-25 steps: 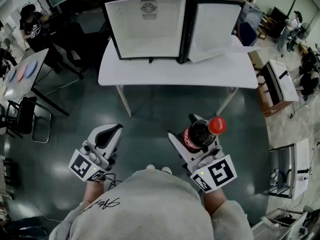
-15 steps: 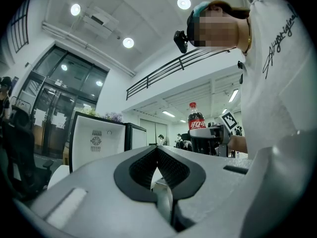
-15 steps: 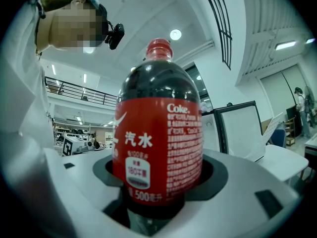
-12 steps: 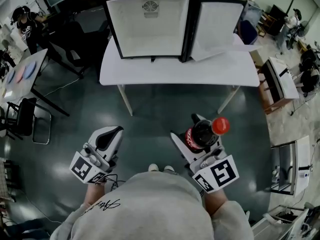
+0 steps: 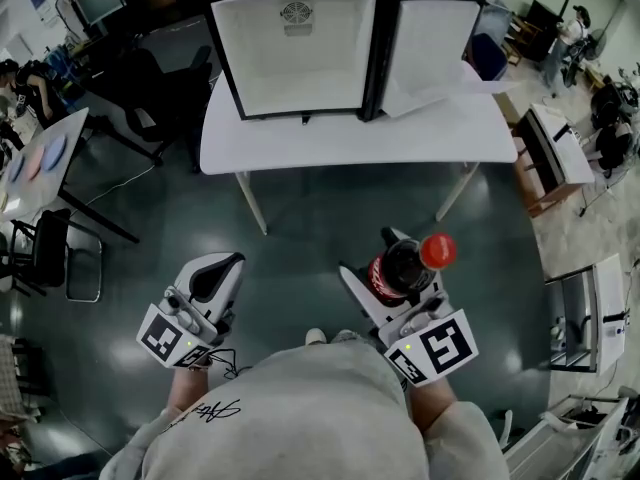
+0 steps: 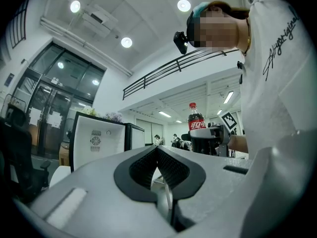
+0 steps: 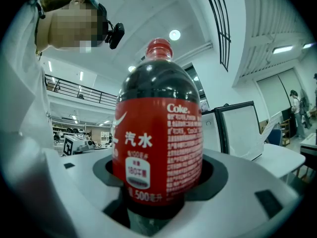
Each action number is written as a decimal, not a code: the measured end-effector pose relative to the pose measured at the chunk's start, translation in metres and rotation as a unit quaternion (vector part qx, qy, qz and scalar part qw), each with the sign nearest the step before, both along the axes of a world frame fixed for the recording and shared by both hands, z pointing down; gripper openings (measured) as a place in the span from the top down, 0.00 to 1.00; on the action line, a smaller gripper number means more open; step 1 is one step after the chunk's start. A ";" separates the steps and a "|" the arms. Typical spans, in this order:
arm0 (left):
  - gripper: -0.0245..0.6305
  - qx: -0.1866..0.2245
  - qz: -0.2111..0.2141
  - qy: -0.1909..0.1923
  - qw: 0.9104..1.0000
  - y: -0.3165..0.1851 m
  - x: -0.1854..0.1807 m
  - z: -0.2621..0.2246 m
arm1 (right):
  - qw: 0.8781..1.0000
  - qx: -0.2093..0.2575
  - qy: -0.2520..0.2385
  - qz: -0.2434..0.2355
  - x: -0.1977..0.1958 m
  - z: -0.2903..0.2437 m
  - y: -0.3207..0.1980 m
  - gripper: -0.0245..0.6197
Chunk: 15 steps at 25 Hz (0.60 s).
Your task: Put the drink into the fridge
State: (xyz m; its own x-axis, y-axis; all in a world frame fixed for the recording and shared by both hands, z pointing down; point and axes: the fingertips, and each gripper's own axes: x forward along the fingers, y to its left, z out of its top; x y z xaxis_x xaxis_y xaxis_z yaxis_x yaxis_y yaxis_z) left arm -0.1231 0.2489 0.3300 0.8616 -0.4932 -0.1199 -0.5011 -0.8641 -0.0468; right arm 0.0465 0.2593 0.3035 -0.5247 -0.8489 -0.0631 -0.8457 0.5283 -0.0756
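Drink bottle (image 7: pixel 157 133) label, "Coke", "汽水", "500"

White table (image 5: pixel 350 143), black chair (image 5: pixel 48 250) far left

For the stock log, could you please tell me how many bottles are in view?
1: the bottle, upright in the right gripper; none seen in the fridge.

The base of the cola bottle (image 7: pixel 157 133) is buried out of sight between the jaws of the right gripper (image 7: pixel 156 185), its label's fine print is too small to read, and it hides much of the fridge (image 7: pixel 237 128) beyond that gripper.
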 end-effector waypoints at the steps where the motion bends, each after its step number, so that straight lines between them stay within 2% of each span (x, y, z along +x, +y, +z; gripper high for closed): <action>1: 0.96 -0.001 0.002 -0.001 1.000 0.000 -0.002 0.001 | 1.000 -0.001 0.000 0.003 -0.001 0.001 0.001 0.49; 15: 0.96 -0.007 0.004 0.001 1.000 -0.008 -0.016 0.009 | 1.000 -0.007 -0.012 0.009 -0.014 0.007 -0.003 0.49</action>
